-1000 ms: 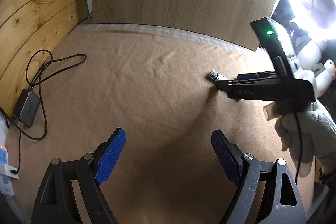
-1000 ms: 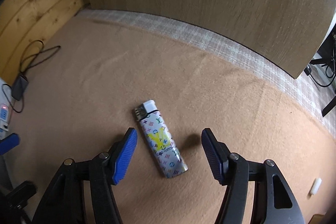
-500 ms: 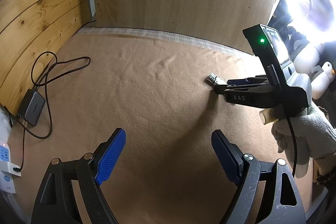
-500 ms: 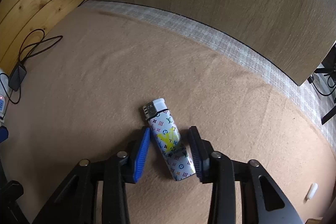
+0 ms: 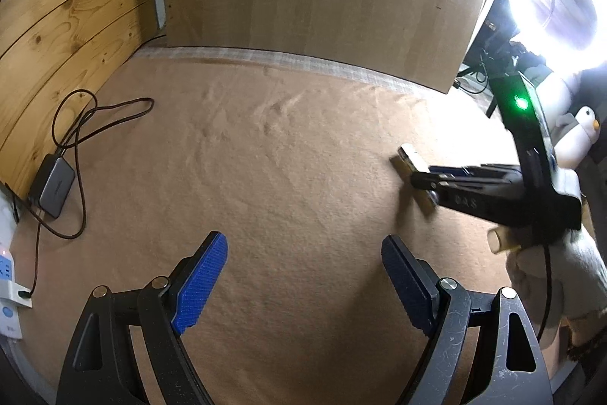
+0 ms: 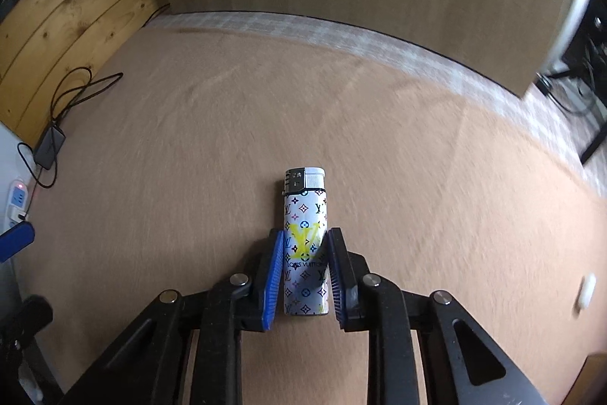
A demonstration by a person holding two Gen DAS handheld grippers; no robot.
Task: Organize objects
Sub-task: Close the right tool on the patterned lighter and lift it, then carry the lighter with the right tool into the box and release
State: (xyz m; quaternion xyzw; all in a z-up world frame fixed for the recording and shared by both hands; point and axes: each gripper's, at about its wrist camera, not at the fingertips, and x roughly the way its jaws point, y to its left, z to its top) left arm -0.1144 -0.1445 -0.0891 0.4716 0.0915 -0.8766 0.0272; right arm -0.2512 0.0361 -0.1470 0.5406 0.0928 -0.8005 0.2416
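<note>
So far only the pickup: right hand-held gripper (image 6: 305, 262) pinches the patterned lighter (image 6: 305, 245), low over the tan desk (image 6: 417, 177). Left hand-held gripper (image 5: 303, 285) hangs spread and empty; placing it anywhere looks still to do.

Tan felt tabletop (image 5: 288, 177), charger (image 5: 53, 185), cable (image 5: 95, 116)

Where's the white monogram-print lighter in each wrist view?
Left wrist: white monogram-print lighter at right, clamped in the right gripper.
Right wrist: bottom centre, between the blue pads.
Shared landmark: grey power adapter with looped cable, at left.
</note>
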